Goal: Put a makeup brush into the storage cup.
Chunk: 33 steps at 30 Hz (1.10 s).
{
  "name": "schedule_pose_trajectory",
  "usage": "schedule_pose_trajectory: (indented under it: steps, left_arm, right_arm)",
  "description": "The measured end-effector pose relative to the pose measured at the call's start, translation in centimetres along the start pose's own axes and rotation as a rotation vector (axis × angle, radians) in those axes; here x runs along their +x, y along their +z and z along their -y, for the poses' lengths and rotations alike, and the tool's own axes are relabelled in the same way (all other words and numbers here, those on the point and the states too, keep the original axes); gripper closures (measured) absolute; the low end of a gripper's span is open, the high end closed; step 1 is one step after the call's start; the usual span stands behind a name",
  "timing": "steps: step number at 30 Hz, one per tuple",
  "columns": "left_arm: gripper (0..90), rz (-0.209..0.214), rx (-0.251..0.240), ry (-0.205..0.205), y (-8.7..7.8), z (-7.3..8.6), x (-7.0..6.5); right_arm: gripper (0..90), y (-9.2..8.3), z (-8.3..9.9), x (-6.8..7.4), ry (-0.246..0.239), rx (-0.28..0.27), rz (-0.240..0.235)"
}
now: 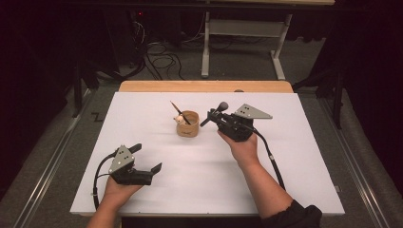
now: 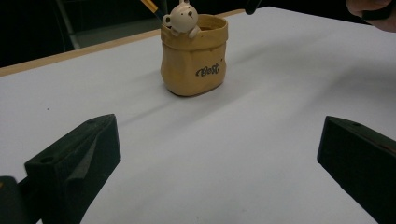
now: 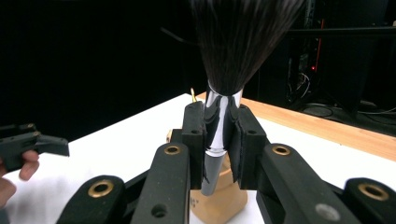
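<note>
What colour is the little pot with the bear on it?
The pot is mustard yellow with dark lettering on its front; its bear is cream. The left gripper view shows it best.

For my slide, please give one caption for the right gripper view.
Right claw shut on a makeup brush, bristles up, above the tan pot.

A black-bristled makeup brush (image 3: pixel 219 116) with a shiny metal collar is standing bristles-up, hovering just above the tan cup (image 1: pixel 187 124).

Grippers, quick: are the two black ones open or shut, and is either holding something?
Left gripper: open, holding nothing, low over the white table.
Right gripper: shut on the silver-handled, dark-bristled brush, above the tan bag-shaped holder.
</note>
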State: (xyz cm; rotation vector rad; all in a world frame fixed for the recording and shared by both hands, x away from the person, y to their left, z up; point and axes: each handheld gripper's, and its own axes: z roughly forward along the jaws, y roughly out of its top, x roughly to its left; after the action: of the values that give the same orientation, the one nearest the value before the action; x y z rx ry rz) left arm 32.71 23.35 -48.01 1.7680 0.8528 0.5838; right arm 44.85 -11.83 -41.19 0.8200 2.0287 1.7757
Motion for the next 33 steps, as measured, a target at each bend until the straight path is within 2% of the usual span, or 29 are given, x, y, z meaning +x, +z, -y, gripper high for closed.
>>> schedule_pose_trajectory:
  steps: [12, 20, 28, 33]
  left_arm:
    - [0.3, 0.008, -0.01, -0.006, -0.2, -0.1, 0.0]
    - [0.3, 0.009, -0.009, -0.004, -0.2, -0.1, 0.0]
    - [0.3, 0.01, -0.017, -0.005, -0.2, -0.1, 0.0]
    - [0.3, 0.01, -0.016, -0.003, -0.3, -0.1, 0.0]
  right_arm:
    - [79.3, 2.1, -0.8, -0.1, 0.009, 0.018, 0.011]
    - [79.3, 3.0, -1.5, -0.2, -0.005, 0.024, 0.017]
    - [79.3, 4.3, -1.7, -0.3, -0.013, 0.051, 0.029]
    - [79.3, 5.1, -1.3, -0.3, -0.007, 0.086, 0.028]
